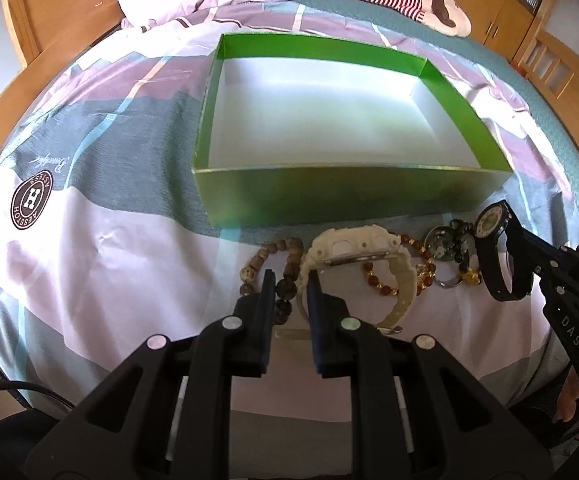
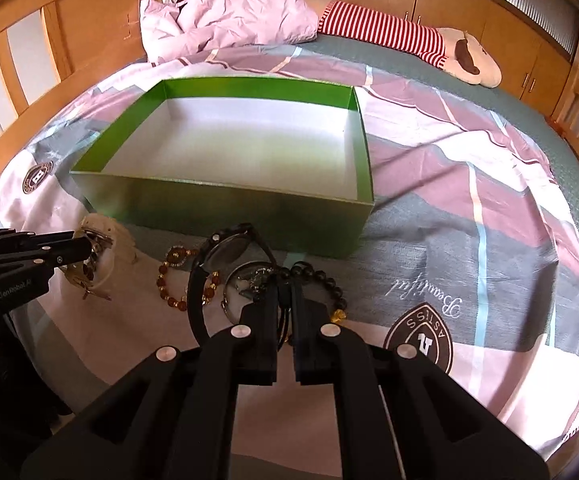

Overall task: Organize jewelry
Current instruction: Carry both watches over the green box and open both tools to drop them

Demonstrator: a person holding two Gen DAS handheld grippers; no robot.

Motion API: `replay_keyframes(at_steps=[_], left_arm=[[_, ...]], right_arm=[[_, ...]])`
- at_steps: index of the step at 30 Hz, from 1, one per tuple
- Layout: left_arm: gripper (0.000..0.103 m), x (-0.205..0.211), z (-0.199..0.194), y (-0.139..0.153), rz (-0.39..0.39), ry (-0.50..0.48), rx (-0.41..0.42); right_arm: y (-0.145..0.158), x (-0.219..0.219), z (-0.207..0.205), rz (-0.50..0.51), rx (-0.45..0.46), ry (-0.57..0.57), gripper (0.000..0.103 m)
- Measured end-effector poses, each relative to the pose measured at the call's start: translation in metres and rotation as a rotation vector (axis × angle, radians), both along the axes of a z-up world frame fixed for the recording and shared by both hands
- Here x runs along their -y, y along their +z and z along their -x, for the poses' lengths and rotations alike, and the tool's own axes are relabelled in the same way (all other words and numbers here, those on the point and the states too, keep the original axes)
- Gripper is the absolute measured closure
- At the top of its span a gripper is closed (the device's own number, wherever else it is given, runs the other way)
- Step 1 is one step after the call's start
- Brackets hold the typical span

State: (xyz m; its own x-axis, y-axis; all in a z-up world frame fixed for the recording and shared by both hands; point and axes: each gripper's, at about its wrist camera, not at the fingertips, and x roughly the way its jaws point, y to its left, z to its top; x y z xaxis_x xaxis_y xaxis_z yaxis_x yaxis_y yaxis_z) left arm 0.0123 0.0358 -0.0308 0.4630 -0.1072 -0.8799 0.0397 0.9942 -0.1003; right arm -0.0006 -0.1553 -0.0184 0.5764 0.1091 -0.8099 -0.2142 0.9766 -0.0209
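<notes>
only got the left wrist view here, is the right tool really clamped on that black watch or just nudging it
observer: clamped. the right tool is shut on the black watch by its strap, and the face tilts up ahead of the tips
operator: anything hidden behind that watch for me
observer: yes, a black bead bracelet curves on to the right of the tool across the bedspread, with a yellow bead at its near end

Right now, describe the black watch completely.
The black watch has a round pale dial and a looped strap that looks like rubber or plastic. It hangs lifted off the bedspread, dial tipped up near the green box. The right tongs are shut on its strap.
</notes>
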Motion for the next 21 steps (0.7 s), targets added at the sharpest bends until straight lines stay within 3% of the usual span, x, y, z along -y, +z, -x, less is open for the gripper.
replay_keyframes(at_steps=[4, 8, 12, 14, 18, 21], left_arm=[[0.087, -0.002, 0.000, 0.008, 0.023, -0.002, 0.006], [0.087, 0.000, -0.016, 0.035, 0.049, -0.058, 0.017], [0.087, 0.007, -0.053, 0.061, -0.006, -0.099, 0.061], [0.087, 0.010, -0.069, 0.065, -0.048, -0.101, 0.090], [0.087, 0.003, -0.101, 0.053, 0.012, -0.072, 0.079], [0.087, 0.002, -0.118, 0.042, 0.005, -0.049, 0.049]], right_arm=[[0.001, -0.002, -0.003, 0.002, -0.009, -0.005, 0.097], [0.034, -0.008, -0.015, -0.010, 0.044, 0.029, 0.097], [0.054, -0.019, -0.046, 0.027, 0.076, 0.069, 0.097], [0.048, -0.026, -0.069, 0.064, 0.074, 0.079, 0.097], [0.024, -0.024, -0.094, 0.021, 0.044, 0.066, 0.097], [0.010, -0.023, -0.109, 0.004, 0.009, 0.050, 0.097]])
